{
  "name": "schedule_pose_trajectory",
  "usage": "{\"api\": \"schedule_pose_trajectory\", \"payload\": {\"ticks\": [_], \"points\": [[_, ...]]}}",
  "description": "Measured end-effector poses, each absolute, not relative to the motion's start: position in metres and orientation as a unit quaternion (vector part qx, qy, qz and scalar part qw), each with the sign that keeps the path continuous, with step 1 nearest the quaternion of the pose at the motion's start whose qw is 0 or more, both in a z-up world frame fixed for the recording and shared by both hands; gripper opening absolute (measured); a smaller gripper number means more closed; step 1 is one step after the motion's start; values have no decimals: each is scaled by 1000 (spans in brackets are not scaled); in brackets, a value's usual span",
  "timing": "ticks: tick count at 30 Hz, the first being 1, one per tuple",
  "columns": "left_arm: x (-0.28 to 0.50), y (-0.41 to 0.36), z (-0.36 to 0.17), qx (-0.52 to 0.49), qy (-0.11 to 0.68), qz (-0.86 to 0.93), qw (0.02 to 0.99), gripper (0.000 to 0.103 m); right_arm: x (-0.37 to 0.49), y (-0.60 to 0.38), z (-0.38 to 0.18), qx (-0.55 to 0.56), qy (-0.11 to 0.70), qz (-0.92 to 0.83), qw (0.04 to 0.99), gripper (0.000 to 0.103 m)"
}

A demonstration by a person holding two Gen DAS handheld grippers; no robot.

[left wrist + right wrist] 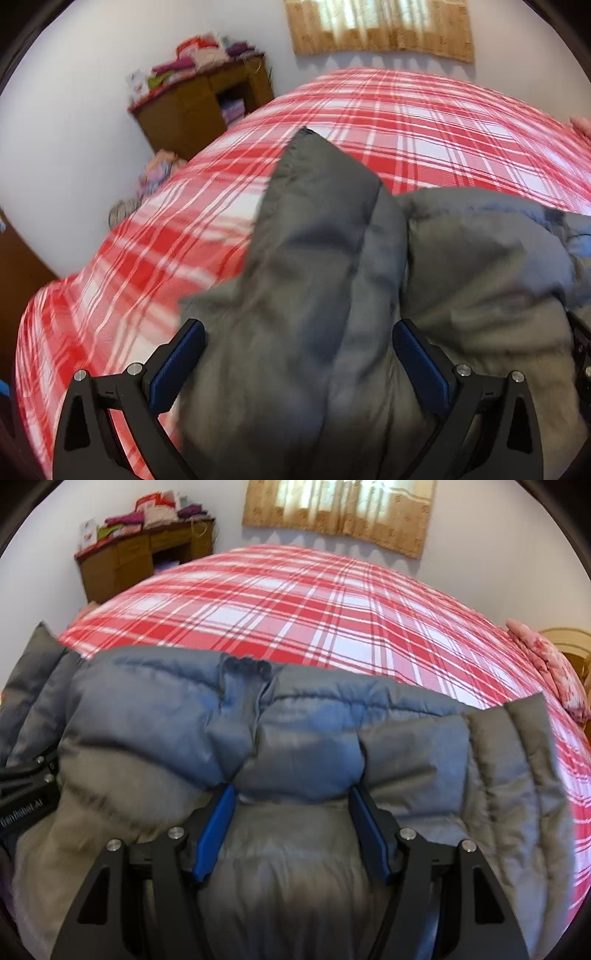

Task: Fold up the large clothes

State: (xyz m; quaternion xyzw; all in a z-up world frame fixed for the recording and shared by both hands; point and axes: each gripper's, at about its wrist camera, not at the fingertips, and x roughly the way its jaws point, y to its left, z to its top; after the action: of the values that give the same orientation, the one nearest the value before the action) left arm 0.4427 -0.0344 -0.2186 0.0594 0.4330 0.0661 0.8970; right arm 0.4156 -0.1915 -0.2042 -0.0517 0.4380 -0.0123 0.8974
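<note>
A grey puffer jacket [314, 221] lies bunched on the bed with the red plaid sheet [424, 122]. My left gripper [298, 325] stands open wide over it, and one long padded part runs up between its blue pads [177, 365] toward the far side. In the right wrist view the jacket [424, 746] spreads across the near half of the bed [295, 602]. My right gripper [293, 790] is shut on a thick puffy fold of it, which bulges out over the fingertips. The left gripper's black body [29, 782] rests at the jacket's left edge.
A wooden dresser [122, 565] stacked with folded clothes stands in the far left corner. A curtained window [340, 509] is on the back wall. A pink pillow [554, 664] lies at the bed's right edge. Loose cloth [159, 173] sits beside the bed on the left.
</note>
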Motion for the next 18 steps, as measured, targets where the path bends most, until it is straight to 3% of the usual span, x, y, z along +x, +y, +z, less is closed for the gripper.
{"api": "schedule_pose_trajectory", "payload": {"ticks": [4, 8, 18], "points": [[396, -23, -204, 35, 398, 42, 916, 102, 374, -191, -195, -81, 414, -11, 906, 78], [385, -29, -232, 51, 391, 52, 917, 102, 363, -188, -215, -93, 407, -25, 908, 81], [355, -4, -216, 20, 387, 71, 919, 102, 359, -199, -212, -78, 403, -17, 912, 82]]}}
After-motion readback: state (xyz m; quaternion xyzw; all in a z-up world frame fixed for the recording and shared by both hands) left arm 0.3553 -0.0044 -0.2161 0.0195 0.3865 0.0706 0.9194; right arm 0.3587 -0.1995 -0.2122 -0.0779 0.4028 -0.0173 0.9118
